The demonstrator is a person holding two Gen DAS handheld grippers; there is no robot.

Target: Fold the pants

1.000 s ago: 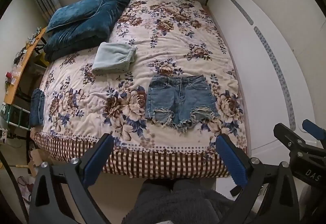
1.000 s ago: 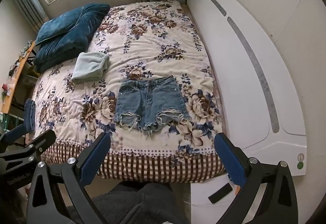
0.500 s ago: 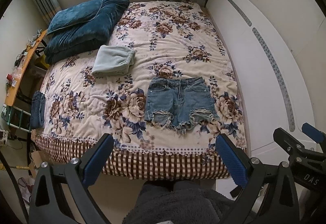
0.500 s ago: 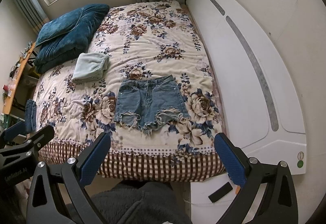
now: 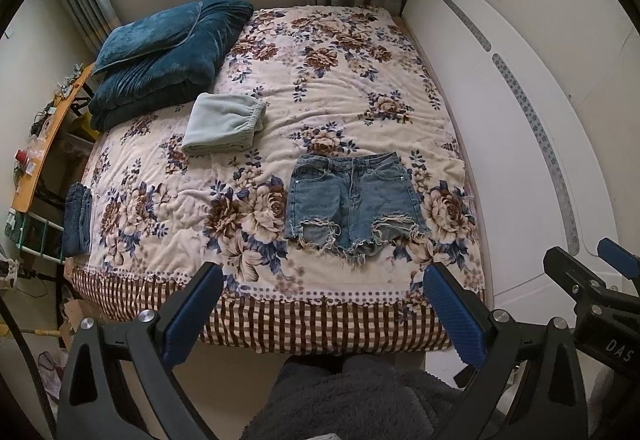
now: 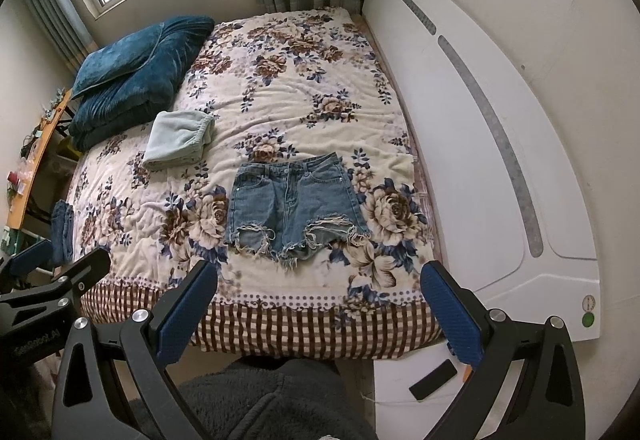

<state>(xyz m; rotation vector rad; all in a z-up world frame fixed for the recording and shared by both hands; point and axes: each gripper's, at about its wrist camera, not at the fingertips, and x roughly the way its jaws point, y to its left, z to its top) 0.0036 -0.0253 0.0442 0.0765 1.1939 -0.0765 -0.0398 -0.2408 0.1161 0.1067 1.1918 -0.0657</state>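
Observation:
Frayed blue denim shorts (image 5: 350, 196) lie flat and unfolded on the floral bedspread (image 5: 340, 96), waistband toward the window, hems toward me; they also show in the right wrist view (image 6: 290, 206). My left gripper (image 5: 322, 304) is open and empty, held off the near edge of the bed, short of the shorts. My right gripper (image 6: 320, 302) is open and empty too, also off the near edge. Each gripper shows at the side of the other's view.
A folded pale green garment (image 5: 224, 124) lies left of the shorts. A dark blue quilt and pillow (image 5: 160, 52) sit at the far left. Folded jeans (image 5: 76, 220) lie on the bed's left edge. A white headboard (image 5: 520, 128) runs along the right. A desk (image 5: 36, 156) stands left.
Both views have shifted slightly, so the bed and shorts sit a little lower in frame. Both grippers stay open and the shorts have not moved.

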